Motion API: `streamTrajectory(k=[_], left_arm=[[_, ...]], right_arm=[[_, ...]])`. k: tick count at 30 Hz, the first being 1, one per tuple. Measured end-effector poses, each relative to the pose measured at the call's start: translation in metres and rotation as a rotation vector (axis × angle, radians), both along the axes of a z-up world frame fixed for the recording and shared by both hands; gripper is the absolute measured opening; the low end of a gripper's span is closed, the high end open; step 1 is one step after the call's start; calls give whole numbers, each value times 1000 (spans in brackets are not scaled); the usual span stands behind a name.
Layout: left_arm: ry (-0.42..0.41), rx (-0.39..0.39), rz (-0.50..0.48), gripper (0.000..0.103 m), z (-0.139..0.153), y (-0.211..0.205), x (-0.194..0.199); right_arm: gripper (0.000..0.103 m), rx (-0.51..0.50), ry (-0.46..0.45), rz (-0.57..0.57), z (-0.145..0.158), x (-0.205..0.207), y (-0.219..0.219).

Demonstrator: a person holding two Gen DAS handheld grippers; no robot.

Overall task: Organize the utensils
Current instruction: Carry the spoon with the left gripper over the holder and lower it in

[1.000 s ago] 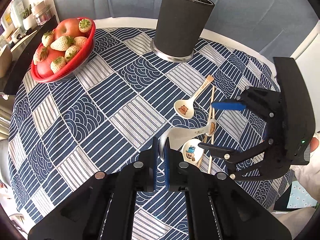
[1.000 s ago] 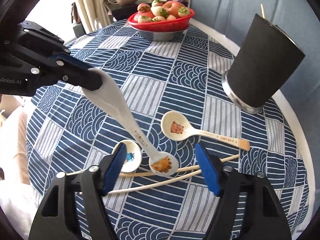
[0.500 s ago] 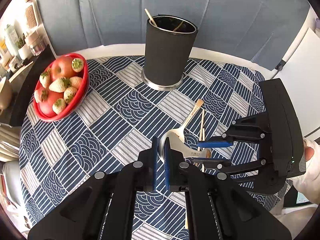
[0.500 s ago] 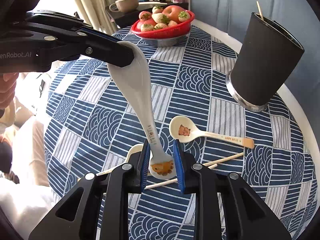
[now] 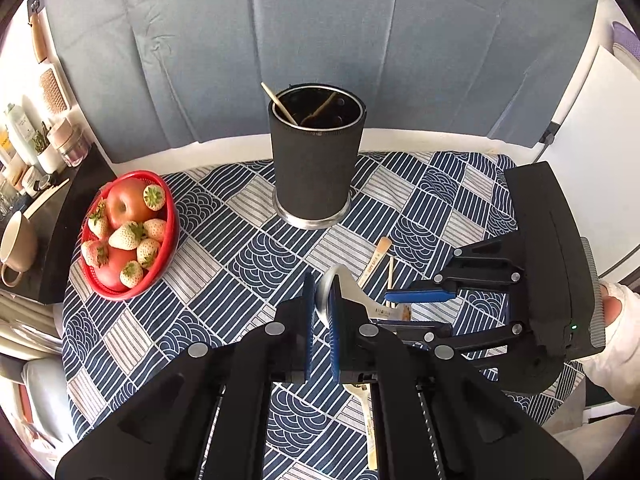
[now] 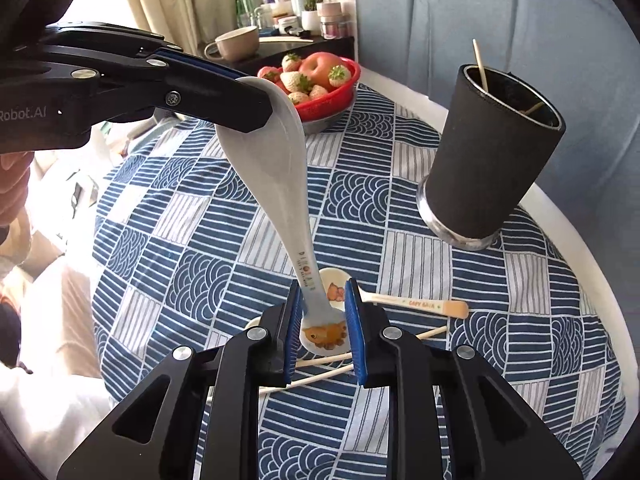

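Fingers of both grippers (image 6: 323, 330) (image 5: 321, 312) grip one spoon (image 6: 280, 184); two spoons (image 6: 404, 302) lie below; cup (image 6: 488, 160) holds two chopsticks (image 6: 480, 65).

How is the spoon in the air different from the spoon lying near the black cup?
The raised spoon is held off the table at both ends by the left gripper and right gripper; the lying spoon rests flat, untouched. The raised one is bigger and greyer. Both carry a cartoon animal.

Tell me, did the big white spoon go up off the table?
Yes. The white spoon rose: its bowl lay beside the chopsticks earlier, and now hangs above them.
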State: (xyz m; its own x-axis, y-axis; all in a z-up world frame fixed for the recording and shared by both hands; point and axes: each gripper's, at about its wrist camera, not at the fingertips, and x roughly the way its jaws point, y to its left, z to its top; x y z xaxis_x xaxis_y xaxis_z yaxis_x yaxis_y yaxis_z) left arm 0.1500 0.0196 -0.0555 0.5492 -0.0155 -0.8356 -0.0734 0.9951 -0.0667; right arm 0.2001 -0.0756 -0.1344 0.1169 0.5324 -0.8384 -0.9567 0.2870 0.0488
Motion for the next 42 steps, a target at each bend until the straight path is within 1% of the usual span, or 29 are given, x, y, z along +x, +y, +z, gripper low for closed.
streamTrajectory(k=[5, 11, 21, 26, 28, 30, 32, 37, 42], left_arm=[[-42, 49, -38, 7, 20, -2, 6], [-96, 60, -83, 7, 44, 4, 18], [-176, 85, -171, 8, 75, 12, 51], [-210, 75, -209, 9, 88, 18, 69], [-222, 68, -212, 9, 92, 20, 74], [-233, 54, -225, 9, 94, 21, 78], [-249, 55, -231, 9, 96, 24, 81], [-269, 43, -244, 9, 98, 32, 94], [-291, 42, -254, 10, 100, 39, 107]], right_arm=[[20, 30, -23, -45, 17, 6, 2], [20, 70, -66, -107, 40, 15, 7], [20, 103, -149, -236, 72, 41, 22], [20, 122, -178, -312, 86, 59, 30], [19, 127, -194, -335, 90, 63, 34], [16, 137, -197, -358, 94, 67, 37], [16, 140, -206, -384, 96, 72, 41], [16, 141, -233, -409, 97, 81, 50], [16, 165, -212, -442, 97, 96, 57]])
